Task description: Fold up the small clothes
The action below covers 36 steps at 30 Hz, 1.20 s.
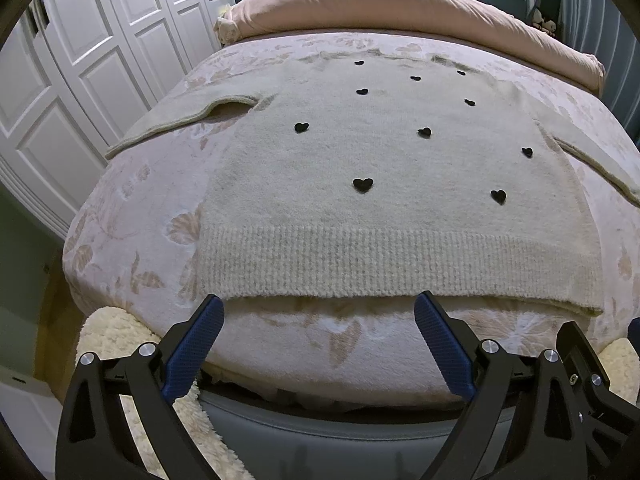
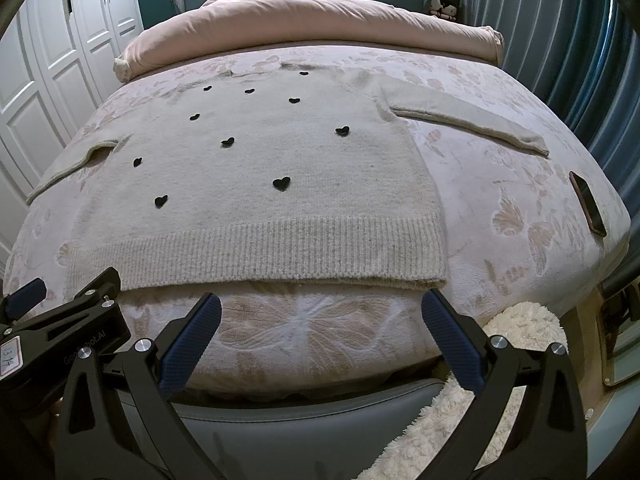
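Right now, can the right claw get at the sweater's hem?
Probably yes. The right claw is open and sits just short of the hem, near its right corner, with only bare bedspread between them. The phone lies well off to the side.

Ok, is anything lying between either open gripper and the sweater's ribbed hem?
Nothing visible. Bare floral blanket separates the left gripper and the right gripper from the sweater hem. The phone lies off to the right.

Pink duvet (image 2: 304, 20), phone (image 2: 588, 204), white wardrobe (image 1: 80, 80)
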Motion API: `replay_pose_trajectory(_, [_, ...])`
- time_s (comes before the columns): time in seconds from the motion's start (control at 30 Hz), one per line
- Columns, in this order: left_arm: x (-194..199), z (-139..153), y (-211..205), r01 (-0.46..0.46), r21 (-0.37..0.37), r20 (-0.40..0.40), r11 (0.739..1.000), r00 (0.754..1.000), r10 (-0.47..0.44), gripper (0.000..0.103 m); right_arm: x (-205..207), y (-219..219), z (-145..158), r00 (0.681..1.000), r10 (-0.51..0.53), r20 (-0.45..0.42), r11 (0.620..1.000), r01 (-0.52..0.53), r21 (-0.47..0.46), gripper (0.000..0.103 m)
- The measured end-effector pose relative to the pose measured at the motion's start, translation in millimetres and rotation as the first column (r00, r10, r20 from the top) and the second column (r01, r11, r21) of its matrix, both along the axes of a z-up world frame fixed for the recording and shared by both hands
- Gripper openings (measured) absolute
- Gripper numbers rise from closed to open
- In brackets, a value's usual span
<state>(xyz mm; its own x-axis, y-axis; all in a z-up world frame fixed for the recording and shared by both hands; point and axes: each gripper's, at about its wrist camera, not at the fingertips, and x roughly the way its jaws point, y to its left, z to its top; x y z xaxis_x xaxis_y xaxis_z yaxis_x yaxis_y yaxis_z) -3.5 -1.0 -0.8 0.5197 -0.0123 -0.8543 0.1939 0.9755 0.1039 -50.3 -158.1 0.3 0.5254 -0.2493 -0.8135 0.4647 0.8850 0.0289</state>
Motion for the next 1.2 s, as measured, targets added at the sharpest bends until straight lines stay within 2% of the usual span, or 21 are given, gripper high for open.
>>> replay_pose_trajectory(1.2, [-0.4,-3.5,2.9,-0.004,0.006,-0.012,1.000,1.000,0.004,0.089,-3.2,-0.8,-3.5,1.000,-0.007,-0.011,1.000,0.007,-0.008,0.098])
